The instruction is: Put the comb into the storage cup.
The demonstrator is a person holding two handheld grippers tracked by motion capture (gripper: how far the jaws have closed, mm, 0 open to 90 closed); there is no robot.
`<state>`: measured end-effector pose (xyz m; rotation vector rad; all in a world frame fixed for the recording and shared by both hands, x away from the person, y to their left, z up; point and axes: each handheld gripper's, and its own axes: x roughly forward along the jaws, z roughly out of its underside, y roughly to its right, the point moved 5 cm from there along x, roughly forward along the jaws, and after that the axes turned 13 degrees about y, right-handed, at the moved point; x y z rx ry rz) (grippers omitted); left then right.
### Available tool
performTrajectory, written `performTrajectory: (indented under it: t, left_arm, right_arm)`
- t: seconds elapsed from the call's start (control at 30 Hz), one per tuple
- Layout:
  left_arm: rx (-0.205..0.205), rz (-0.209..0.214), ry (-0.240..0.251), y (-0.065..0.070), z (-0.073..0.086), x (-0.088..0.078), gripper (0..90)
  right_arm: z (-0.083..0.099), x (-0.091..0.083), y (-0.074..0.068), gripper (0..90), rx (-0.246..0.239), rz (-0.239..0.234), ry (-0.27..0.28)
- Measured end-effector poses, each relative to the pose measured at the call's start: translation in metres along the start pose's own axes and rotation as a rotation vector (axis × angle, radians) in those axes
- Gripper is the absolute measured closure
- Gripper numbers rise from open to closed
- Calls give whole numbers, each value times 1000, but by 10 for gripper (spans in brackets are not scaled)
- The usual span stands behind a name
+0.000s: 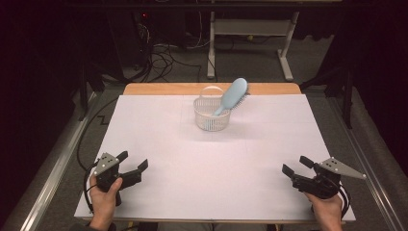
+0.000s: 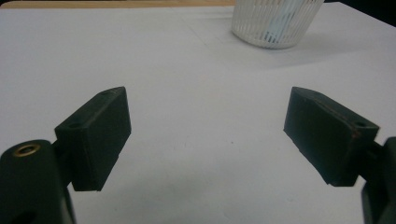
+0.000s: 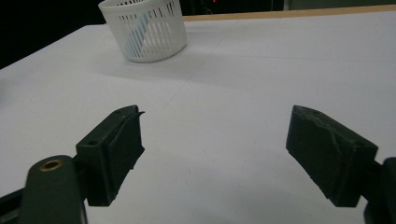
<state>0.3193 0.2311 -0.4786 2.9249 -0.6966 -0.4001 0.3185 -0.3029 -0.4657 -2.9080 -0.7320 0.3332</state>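
Observation:
A white slatted basket stands at the far middle of the white table. A light blue hairbrush leans in it, handle down, head sticking out up and to the right. My left gripper rests open near the front left corner, held by a hand. My right gripper rests open near the front right corner. In the left gripper view the jaws stand wide apart, the gripper empty, the basket far ahead. The right gripper view shows the same gripper and basket.
The table's wooden far edge shows behind the white surface. Beyond it are a desk frame and floor cables. Bare white surface lies between the grippers and the basket.

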Motion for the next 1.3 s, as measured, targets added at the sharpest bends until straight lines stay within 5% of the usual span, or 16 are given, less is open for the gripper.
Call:
performTrajectory:
  t: [1.3]
  left_arm:
    - [-10, 12, -13, 1, 2, 3, 158]
  right_arm:
    - [13, -7, 10, 183, -28, 41, -16]
